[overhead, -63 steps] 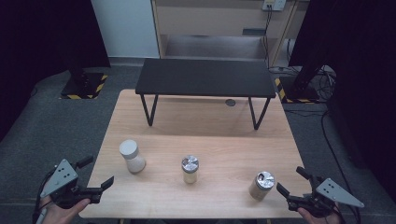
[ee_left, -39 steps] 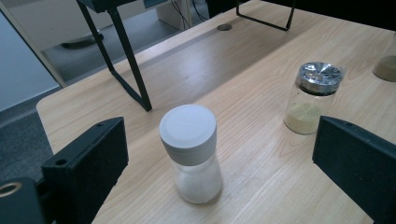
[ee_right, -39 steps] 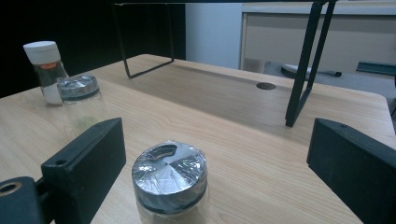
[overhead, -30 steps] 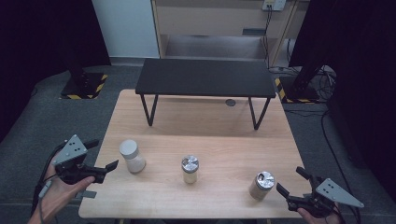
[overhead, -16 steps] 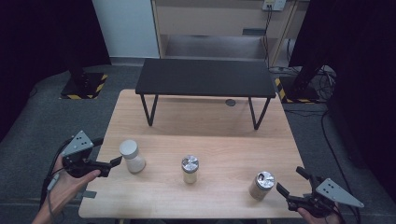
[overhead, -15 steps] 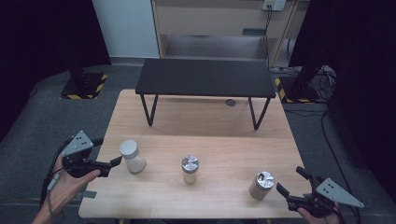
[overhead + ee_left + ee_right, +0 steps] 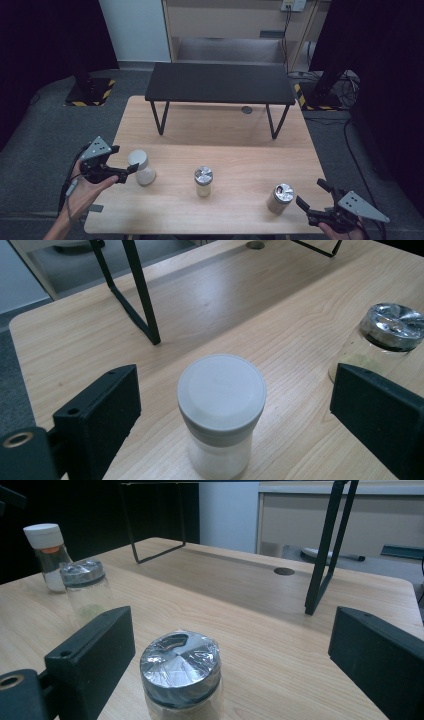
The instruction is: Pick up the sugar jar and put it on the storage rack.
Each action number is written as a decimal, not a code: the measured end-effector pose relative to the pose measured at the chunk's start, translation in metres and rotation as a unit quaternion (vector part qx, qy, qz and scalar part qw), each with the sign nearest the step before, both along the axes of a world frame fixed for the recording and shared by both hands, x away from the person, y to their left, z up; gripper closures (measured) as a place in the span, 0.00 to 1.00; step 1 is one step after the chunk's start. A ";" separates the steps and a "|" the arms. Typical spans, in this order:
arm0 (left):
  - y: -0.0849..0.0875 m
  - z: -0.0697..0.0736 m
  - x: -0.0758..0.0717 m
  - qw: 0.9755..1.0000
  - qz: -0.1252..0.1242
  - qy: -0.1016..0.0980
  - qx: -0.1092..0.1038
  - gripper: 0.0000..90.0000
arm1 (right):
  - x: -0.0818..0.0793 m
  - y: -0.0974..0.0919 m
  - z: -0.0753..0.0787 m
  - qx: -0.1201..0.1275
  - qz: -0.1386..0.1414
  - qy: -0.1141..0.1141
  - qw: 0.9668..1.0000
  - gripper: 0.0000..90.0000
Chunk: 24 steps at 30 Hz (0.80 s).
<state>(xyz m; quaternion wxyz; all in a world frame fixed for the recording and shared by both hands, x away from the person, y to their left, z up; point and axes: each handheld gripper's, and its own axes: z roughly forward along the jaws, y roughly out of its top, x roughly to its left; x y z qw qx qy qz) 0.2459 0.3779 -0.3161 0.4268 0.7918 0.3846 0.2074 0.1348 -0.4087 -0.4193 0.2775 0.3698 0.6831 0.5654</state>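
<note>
Jaws of the left gripper point(image 7: 129, 171) stand wide apart with the white-lidded jar point(image 7: 142, 167) between them, clear of both pads. They have just been closing a little, yet in the left gripper view a gap of bare wood shows on each side of that jar point(image 7: 221, 422). It stands upright at the left of the wooden table point(image 7: 220, 125), its long axis vertical, straight ahead of the jaws and level with them; as I judge it, the coming move turns on closing squarely on its sides. The left hand point(image 7: 85, 187) is by far the nearer one. Toward the middle stands a jar with a shiny metal lid point(image 7: 203, 180), well apart from both grippers. At the right, a second metal-lidded jar point(image 7: 279, 198) stands upright just ahead of the right gripper point(image 7: 309, 196), whose jaws also gape, untouching, either side of its foil-bright lid point(image 7: 180, 667). Far behind stands a black bench point(image 7: 220, 85). No label or writing can be read on any jar.
</note>
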 end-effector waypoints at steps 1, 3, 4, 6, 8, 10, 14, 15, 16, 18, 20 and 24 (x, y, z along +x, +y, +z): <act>-0.001 -0.001 0.002 1.000 -0.001 0.002 0.000 0.05 | 0.000 0.000 0.000 0.000 -0.001 0.000 1.000 0.06; -0.002 -0.002 0.003 1.000 -0.002 0.003 0.003 0.06 | 0.000 0.000 0.000 0.000 -0.001 0.000 1.000 0.06; -0.004 -0.003 0.004 1.000 -0.002 0.002 0.007 0.06 | 0.000 0.000 0.000 0.000 0.000 0.000 1.000 0.06; -0.005 -0.005 0.006 1.000 -0.001 0.003 0.006 0.06 | 0.000 0.000 0.000 -0.001 0.000 0.000 1.000 0.06; -0.007 -0.007 0.008 1.000 0.001 0.004 0.006 0.06 | 0.000 0.000 0.000 -0.001 0.001 0.000 1.000 0.06; -0.008 -0.009 0.009 1.000 0.001 0.005 0.008 0.06 | 0.000 0.001 0.000 -0.002 0.000 0.000 1.000 0.06; -0.011 -0.011 0.012 1.000 0.007 0.007 0.016 0.06 | 0.000 0.000 0.000 -0.002 0.001 0.000 1.000 0.06; -0.012 -0.012 0.012 1.000 0.010 0.005 0.015 0.06 | 0.000 0.000 0.000 -0.001 0.001 0.000 1.000 0.06; -0.012 -0.013 0.013 1.000 0.011 0.005 0.015 0.06 | 0.000 0.000 0.000 -0.002 0.001 0.000 1.000 0.06; -0.013 -0.015 0.016 1.000 0.014 0.004 0.020 0.06 | 0.000 0.001 0.000 -0.002 0.001 -0.001 1.000 0.06; -0.014 -0.017 0.018 1.000 0.014 0.006 0.022 0.06 | 0.000 0.001 0.000 -0.002 0.000 -0.002 1.000 0.06; -0.015 -0.024 0.021 1.000 0.013 0.012 0.016 0.06 | 0.000 0.000 0.000 -0.002 0.000 -0.001 1.000 0.06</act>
